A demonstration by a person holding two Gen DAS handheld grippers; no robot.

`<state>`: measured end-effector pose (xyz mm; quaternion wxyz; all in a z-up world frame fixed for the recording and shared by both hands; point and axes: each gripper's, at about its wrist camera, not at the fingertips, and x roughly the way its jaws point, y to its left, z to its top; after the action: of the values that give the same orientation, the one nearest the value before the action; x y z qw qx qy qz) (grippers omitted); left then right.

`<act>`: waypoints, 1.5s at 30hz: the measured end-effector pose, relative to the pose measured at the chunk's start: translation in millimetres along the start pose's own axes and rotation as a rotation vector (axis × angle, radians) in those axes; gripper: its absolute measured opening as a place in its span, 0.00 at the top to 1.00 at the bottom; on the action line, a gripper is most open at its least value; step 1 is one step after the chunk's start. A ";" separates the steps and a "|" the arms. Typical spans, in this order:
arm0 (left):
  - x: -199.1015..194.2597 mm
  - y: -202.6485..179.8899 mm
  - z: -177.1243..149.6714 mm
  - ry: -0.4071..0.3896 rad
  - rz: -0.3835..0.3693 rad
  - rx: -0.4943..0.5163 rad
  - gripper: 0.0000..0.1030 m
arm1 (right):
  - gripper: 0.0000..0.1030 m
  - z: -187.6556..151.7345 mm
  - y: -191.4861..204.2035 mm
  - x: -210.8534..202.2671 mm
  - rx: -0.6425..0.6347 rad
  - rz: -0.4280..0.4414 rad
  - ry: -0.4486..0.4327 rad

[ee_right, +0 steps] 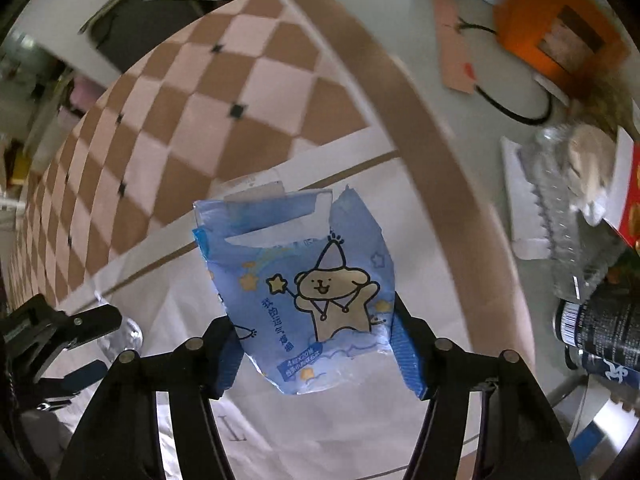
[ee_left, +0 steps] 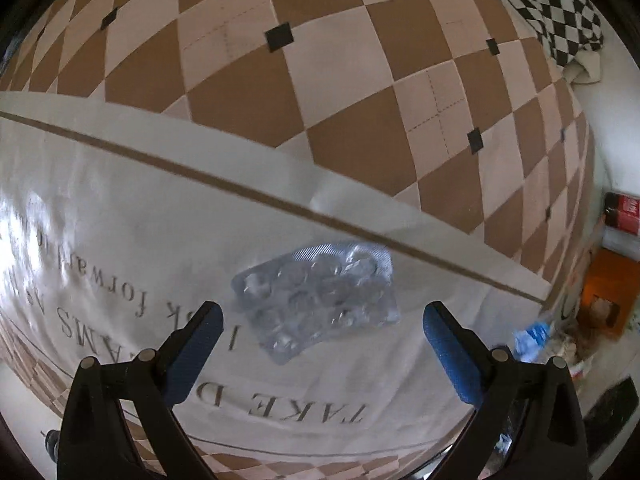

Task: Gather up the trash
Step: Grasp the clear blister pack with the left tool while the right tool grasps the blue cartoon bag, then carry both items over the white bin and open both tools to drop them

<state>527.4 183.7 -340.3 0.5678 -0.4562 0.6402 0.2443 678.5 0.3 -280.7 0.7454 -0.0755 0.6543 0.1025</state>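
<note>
Left wrist view: left gripper (ee_left: 322, 330) points down at a cream cloth (ee_left: 120, 240) with printed lettering and a thin brown line across it, lying on a brown-and-cream checkered mat (ee_left: 320, 80). Jaws wide apart, nothing pinched. A silver blister pack (ee_left: 320, 300) lies flat on the cloth, just ahead of the blue pads (ee_left: 200, 344) and partly between them, clear of both; its bubbles look crushed. At the right edge there is a blurred blue scrap (ee_left: 532, 336), an orange box (ee_left: 604, 292) and a red can (ee_left: 624, 212). A black-and-white checkered cloth (ee_left: 552, 8) sits top right.

Right wrist view: right gripper (ee_right: 316, 344) points straight down over the same cream cloth. A torn blue tissue wrapper (ee_right: 304, 276) with a cartoon bear sits between the jaws. Both blue pads (ee_right: 406, 352) meet its lower side edges, so the gripper is clamped on the wrapper at a mid-width opening. The wrapper's upper part stands out past the fingertips, its top flap torn open. The left gripper shows at lower left of this view, with the blister pack's shiny edge beside it.

On the table to the right: a clear crumpled plastic bottle (ee_right: 568, 216), a dark can (ee_right: 604, 332) with a barcode, white packaging (ee_right: 520, 196), a black cable (ee_right: 516, 108) and the orange box.
</note>
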 end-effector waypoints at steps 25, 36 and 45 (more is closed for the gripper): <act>-129.9 92.4 -147.6 -0.511 0.245 0.506 0.34 | 0.64 -163.1 51.7 -87.3 -0.148 0.088 -0.169; -166.1 259.2 -283.5 -0.583 0.112 0.535 0.34 | 0.65 -415.9 104.5 -155.5 -0.186 0.227 -0.255; -132.3 411.2 -378.7 -0.418 0.064 0.513 0.34 | 0.65 -630.6 126.2 -125.8 -0.139 0.254 -0.095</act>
<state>-25.8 100.6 -209.7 0.7752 -0.2182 0.5645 0.1812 25.9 -39.9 -236.8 0.7495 -0.0385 0.6139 0.2446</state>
